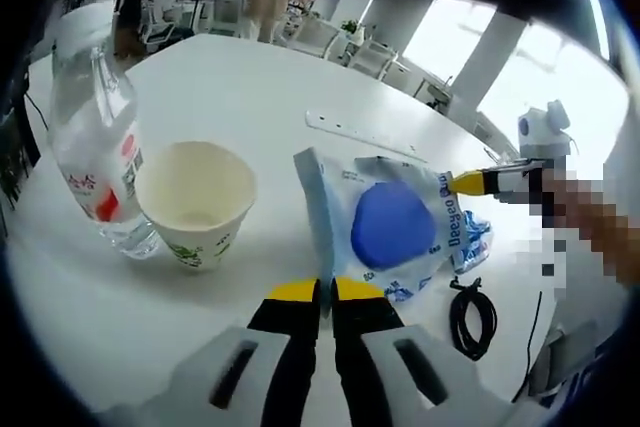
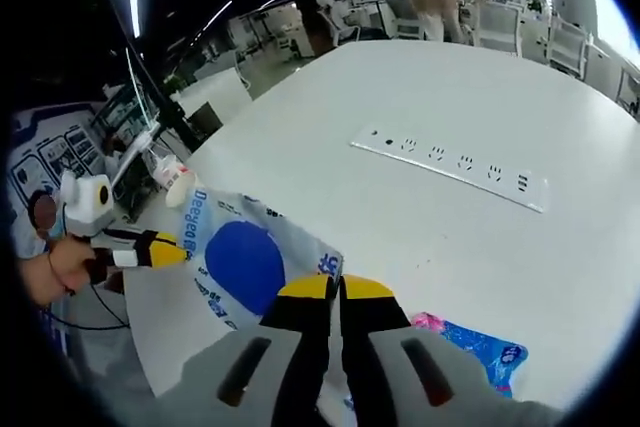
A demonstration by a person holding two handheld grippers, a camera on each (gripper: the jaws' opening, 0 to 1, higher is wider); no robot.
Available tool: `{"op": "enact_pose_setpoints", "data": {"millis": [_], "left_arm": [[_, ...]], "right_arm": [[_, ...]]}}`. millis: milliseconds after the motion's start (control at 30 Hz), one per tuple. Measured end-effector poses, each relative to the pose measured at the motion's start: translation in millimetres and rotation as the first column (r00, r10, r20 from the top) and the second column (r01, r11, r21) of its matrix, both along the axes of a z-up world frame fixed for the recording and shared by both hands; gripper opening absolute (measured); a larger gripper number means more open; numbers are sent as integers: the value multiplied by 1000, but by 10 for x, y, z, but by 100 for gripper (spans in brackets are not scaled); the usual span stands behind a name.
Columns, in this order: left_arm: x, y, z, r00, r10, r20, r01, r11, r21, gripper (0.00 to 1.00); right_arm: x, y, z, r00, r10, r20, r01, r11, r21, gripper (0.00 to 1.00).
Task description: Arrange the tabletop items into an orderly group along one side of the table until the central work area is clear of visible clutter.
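A pack of wet wipes (image 1: 395, 227) with a round blue lid is held between both grippers, over the white table (image 1: 230, 87). My left gripper (image 1: 325, 292) is shut on its near edge. My right gripper (image 1: 470, 183) comes in from the right, pinching the pack's far side. In the right gripper view my right gripper (image 2: 335, 289) is shut on the pack (image 2: 245, 262), and the left gripper (image 2: 160, 250) grips its other edge. A paper cup (image 1: 197, 202) and a clear water bottle (image 1: 95, 142) stand side by side to the left.
A white power strip (image 1: 365, 135) (image 2: 450, 160) lies flat across the table's middle. A coiled black cable (image 1: 472, 317) rests near the front right edge. A blue and pink packet (image 2: 475, 345) lies by my right gripper. People and chairs are beyond the far edge.
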State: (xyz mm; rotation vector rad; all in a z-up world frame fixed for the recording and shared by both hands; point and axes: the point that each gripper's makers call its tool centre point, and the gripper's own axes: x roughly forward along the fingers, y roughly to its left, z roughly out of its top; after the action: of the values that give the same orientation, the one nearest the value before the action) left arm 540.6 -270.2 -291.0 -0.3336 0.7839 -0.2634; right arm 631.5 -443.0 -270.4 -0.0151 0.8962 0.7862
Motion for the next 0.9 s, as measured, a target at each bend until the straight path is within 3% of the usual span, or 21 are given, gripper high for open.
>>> {"op": "enact_pose_setpoints", "data": {"millis": [900], "left_arm": [[53, 79, -71, 999, 40, -23, -40, 999, -4, 0]], "right_arm": [[-126, 30, -119, 999, -7, -42, 7, 1000, -8, 0]]}}
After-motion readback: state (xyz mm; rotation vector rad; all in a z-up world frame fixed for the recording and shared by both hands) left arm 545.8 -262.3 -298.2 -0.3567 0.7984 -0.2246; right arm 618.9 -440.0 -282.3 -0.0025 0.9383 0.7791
